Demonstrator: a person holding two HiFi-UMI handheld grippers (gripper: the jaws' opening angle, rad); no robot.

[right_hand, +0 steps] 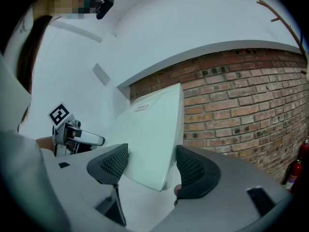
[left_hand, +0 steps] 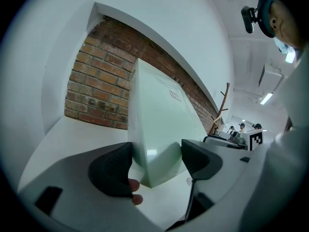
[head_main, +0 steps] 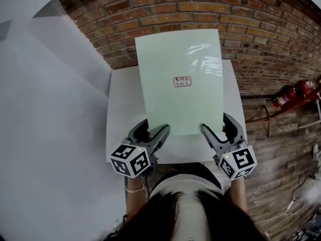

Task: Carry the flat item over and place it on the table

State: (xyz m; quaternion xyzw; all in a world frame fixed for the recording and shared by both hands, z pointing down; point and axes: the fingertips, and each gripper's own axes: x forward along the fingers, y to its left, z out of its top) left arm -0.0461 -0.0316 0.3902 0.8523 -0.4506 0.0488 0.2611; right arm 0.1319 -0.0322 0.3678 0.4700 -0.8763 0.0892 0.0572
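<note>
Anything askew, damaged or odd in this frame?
Nothing looks damaged or spilled. The pale green sheet is clamped at its near corners by the left tongs and right tongs, tilted up off the white table and turned slightly askew to its edges.

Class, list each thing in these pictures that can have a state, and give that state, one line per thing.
green sheet: held up off the table, tilted, not yet set down.
left gripper: shut on the green sheet's near left corner.
right gripper: shut on its near right corner.
table: below the green sheet, not bearing it.
</note>
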